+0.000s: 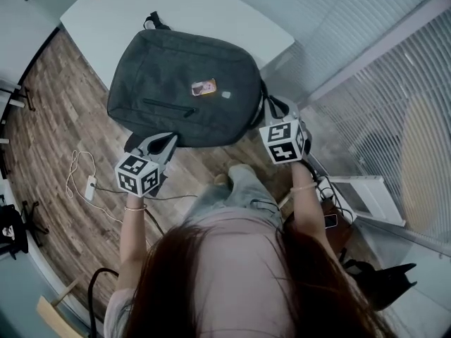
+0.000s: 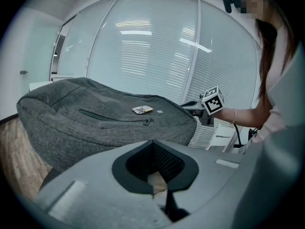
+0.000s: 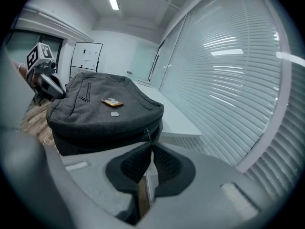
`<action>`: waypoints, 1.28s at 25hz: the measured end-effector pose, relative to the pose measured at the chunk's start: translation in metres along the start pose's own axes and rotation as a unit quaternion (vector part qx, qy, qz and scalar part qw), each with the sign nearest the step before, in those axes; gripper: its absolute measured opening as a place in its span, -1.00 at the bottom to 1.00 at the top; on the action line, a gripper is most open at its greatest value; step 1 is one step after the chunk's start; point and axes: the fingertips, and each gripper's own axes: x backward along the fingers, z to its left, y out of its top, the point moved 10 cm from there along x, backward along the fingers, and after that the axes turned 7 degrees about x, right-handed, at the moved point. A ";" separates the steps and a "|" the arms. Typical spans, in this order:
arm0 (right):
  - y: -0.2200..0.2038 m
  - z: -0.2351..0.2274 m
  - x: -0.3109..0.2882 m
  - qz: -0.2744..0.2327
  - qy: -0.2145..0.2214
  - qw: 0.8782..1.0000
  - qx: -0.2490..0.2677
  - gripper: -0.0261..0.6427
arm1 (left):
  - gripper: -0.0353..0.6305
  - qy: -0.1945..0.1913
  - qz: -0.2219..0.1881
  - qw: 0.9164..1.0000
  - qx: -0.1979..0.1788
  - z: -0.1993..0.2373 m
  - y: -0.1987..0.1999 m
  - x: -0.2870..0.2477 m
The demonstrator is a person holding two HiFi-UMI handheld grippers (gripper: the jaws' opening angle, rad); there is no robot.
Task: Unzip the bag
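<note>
A dark grey backpack [image 1: 183, 86] lies flat on the near corner of a white table [image 1: 211, 13], with a small yellow tag [image 1: 204, 87] on top. Its front pocket zipper [image 2: 114, 117] is closed. My left gripper [image 1: 168, 141] sits at the bag's near left edge. In the left gripper view it [image 2: 152, 142] is shut and empty, a little short of the bag [image 2: 95, 123]. My right gripper [image 1: 272, 113] is at the bag's right corner. In the right gripper view it [image 3: 151, 144] is shut on the main zipper's pull [image 3: 148, 135], on the bag's side [image 3: 105, 128].
A white cable and adapter [image 1: 89, 187] lie on the wooden floor to the left. White boxes [image 1: 366, 189] and a dark bag [image 1: 384, 280] sit on the floor to the right, beside the blinds [image 1: 394, 62]. The person's legs stand just below the table edge.
</note>
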 end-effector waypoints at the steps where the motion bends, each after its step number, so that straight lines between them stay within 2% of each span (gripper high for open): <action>1: 0.001 -0.003 -0.001 -0.001 0.003 1.000 0.001 -0.86 | -0.87 -0.003 0.002 1.000 -0.001 0.000 0.001 0.000; 15: 0.008 -0.030 -0.021 -0.011 0.041 0.999 0.030 -0.86 | -0.87 -0.049 0.038 0.998 0.003 0.005 0.007 -0.001; 32: 0.016 -0.057 -0.049 -0.029 0.111 0.993 0.040 -0.85 | -0.87 -0.070 0.061 0.996 0.007 0.008 0.008 -0.003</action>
